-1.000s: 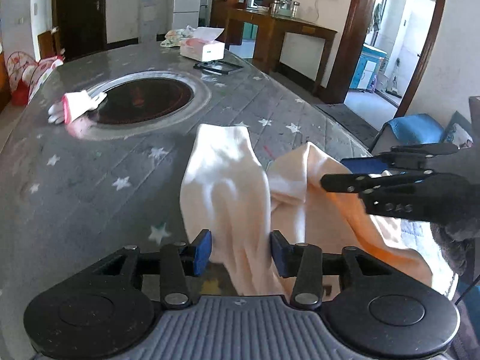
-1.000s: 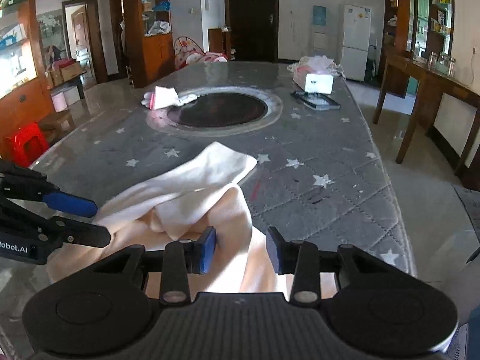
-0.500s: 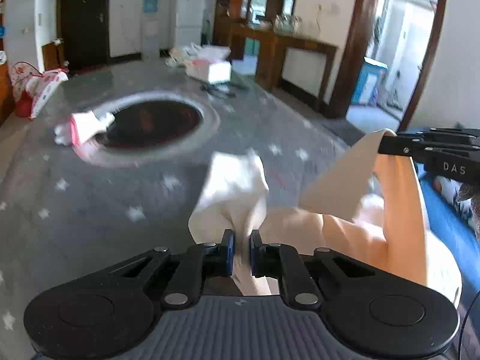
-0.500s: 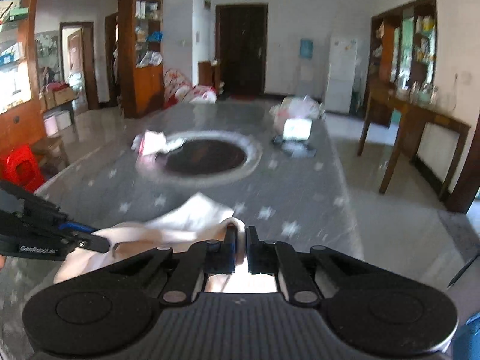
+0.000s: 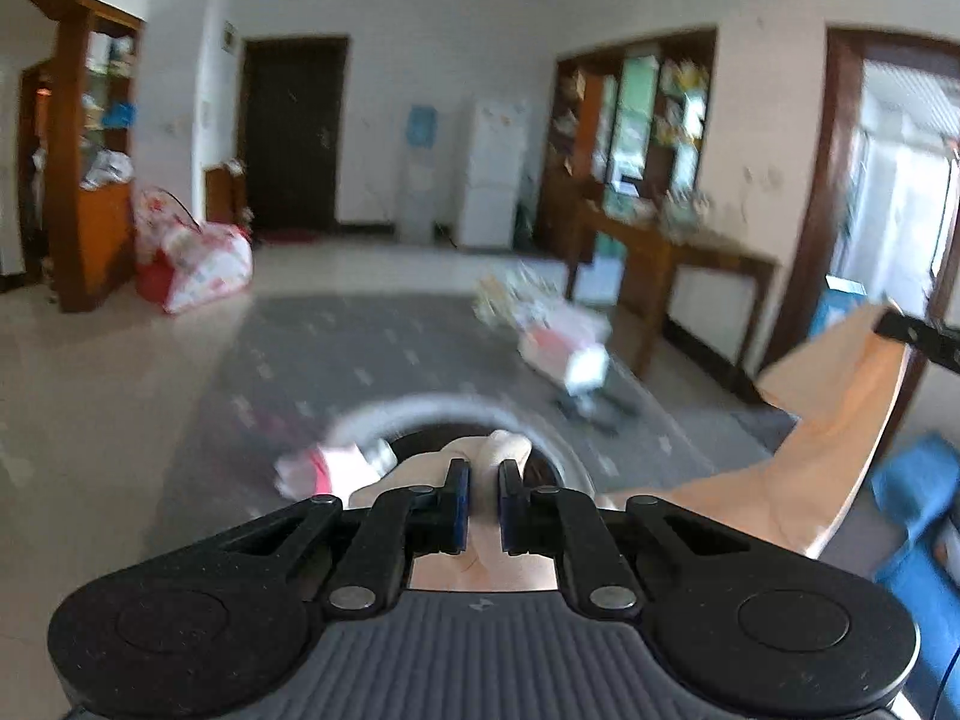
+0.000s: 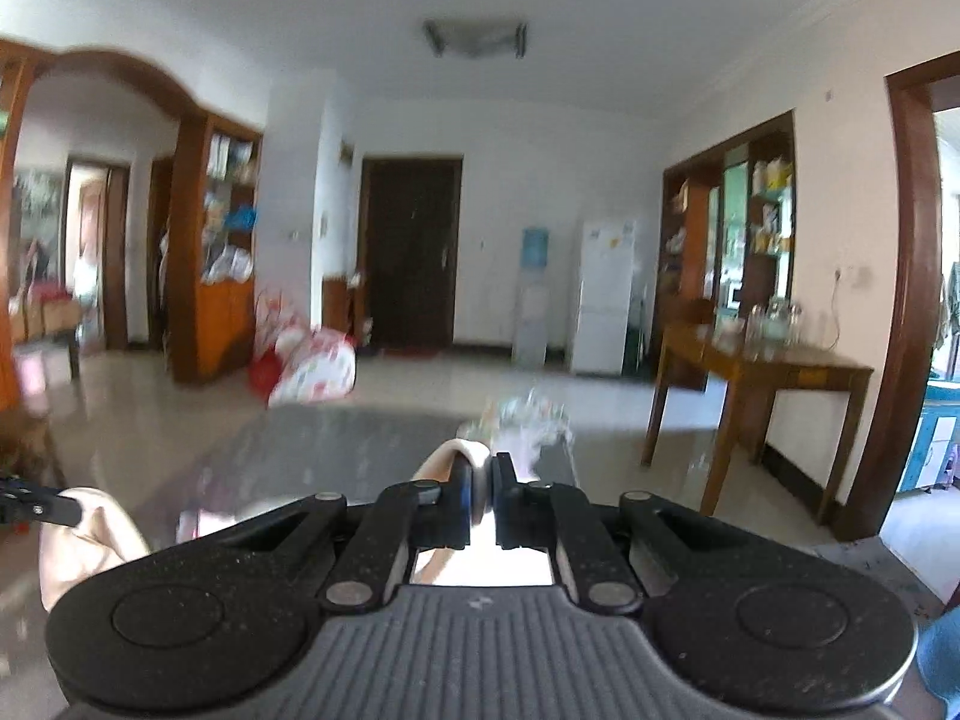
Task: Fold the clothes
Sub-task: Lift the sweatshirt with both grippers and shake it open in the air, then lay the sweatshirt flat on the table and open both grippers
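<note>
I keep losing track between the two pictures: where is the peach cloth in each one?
Left wrist view: the peach cloth is pinched at bottom centre and spreads to the right edge.
Right wrist view: the cloth is pinched at lower centre, with more showing at lower left.
Shared landmark: the white fridge beside the dark door.

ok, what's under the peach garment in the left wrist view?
Beneath the peach garment the grey star-patterned table cover and part of the round dark inset show. The inset's near part and the table edge closest to the camera are hidden by cloth and the left gripper.
</note>
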Available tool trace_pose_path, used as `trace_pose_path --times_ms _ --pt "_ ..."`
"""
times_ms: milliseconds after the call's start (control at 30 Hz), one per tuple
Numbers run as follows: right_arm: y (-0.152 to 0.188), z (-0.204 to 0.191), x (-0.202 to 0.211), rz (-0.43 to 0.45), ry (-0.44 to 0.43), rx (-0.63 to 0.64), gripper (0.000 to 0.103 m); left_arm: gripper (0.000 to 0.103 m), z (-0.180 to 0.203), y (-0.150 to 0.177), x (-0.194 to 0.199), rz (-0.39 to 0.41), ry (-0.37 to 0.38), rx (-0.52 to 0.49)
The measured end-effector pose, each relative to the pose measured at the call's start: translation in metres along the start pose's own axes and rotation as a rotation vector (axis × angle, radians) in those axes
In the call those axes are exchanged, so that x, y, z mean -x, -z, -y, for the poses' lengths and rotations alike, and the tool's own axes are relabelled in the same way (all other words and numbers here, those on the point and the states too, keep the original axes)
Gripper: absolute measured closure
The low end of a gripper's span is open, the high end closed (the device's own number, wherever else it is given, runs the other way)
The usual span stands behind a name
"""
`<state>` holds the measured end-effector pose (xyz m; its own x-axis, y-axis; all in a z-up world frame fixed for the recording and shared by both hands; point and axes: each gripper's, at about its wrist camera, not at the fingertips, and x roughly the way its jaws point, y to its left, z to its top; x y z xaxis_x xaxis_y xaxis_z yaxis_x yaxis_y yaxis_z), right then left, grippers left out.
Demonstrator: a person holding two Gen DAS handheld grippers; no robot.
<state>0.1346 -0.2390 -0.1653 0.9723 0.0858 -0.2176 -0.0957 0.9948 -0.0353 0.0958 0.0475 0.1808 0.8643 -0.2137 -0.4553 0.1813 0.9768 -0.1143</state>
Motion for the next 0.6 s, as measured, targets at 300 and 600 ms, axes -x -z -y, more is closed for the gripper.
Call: trace_pose_path --times_ms 300,600 --pt "-0.003 0.005 0.020 -0.014 -0.053 0.026 0.098 0.092 -0.044 0.001 0.054 -0.030 -0.001 0.020" --pt "0.095 -0.014 0.052 -0.329 -0.150 0.173 0.097 0.092 -0.064 0.132 0.069 -0.381 0.028 0.012"
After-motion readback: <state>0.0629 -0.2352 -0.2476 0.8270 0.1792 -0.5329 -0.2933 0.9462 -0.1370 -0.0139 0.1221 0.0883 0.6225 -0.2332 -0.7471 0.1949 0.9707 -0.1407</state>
